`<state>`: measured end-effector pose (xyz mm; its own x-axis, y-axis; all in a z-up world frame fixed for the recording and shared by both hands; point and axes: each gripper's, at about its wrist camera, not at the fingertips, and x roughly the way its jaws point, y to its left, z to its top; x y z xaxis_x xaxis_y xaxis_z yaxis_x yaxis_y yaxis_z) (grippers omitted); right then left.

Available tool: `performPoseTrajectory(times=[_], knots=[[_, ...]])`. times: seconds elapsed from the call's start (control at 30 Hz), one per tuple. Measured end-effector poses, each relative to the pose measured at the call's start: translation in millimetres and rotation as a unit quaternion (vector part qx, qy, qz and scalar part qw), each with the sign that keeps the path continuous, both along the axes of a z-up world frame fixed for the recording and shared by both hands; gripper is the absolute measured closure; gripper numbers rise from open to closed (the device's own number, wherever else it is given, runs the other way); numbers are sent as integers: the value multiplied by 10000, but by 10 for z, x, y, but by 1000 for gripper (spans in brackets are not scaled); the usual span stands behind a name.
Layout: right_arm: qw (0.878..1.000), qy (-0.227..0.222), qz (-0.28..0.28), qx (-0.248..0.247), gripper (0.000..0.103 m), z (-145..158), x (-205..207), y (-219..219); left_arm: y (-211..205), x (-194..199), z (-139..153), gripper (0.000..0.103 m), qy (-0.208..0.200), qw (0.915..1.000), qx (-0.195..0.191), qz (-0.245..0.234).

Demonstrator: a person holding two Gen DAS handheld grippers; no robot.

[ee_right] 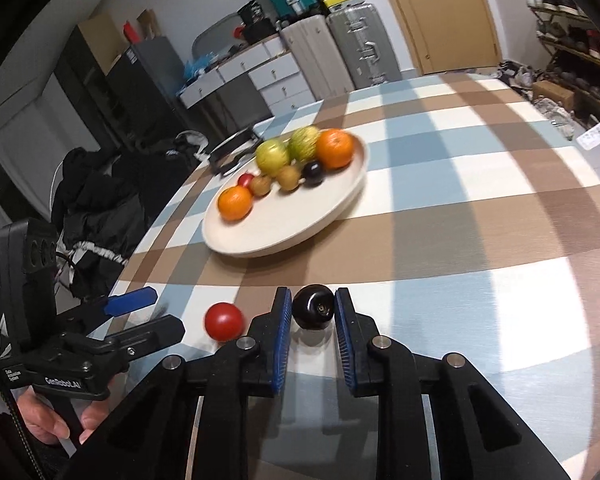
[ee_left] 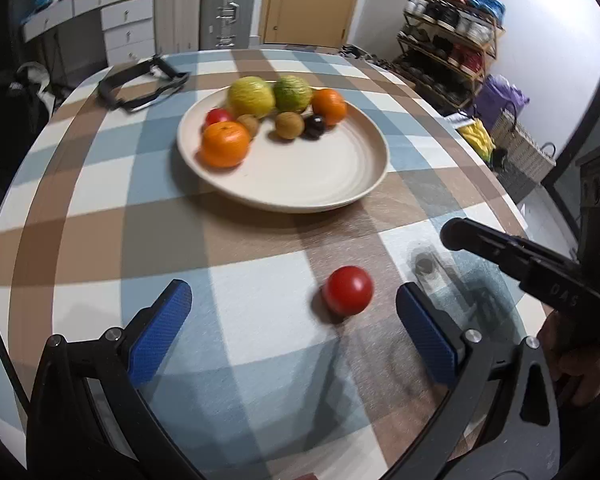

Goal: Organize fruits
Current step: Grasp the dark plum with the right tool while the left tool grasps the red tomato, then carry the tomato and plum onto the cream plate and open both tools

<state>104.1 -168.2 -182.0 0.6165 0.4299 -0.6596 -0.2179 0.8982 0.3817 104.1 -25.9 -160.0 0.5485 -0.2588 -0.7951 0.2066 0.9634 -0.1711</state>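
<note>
checked tablecloth [ee_left: 260, 272] in pale blue, brown and white. cream plate [ee_left: 320, 176] bearing orange tangerines [ee_left: 225, 143], yellow-green and green fruits [ee_left: 252, 96], brown kiwis [ee_left: 289, 125]. red tomato [ee_left: 349, 290], glossy black plum [ee_right: 313, 306], blue gripper pads [ee_right: 283, 340] on black frames.

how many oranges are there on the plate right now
2. One orange sits at the plate's near left edge beside a small red fruit; the other orange is at the far right of the pile. None looks hidden.

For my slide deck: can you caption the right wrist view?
Right hand-held gripper shut on a dark plum, red fruit loose on the checked tablecloth, plate of fruit beyond.
</note>
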Motion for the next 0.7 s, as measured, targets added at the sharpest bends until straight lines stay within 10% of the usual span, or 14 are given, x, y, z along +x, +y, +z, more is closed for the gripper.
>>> performPoseTrajectory(times=[0.33, 0.7], knots=[[9997, -169, -201, -35, 81, 72, -105, -276, -300, 94, -64, 21, 29, 9989, 111, -461], [9997, -169, -176, -53, 81, 72, -67, -264, -270, 146, -112, 73, 152, 9979, -77, -620]])
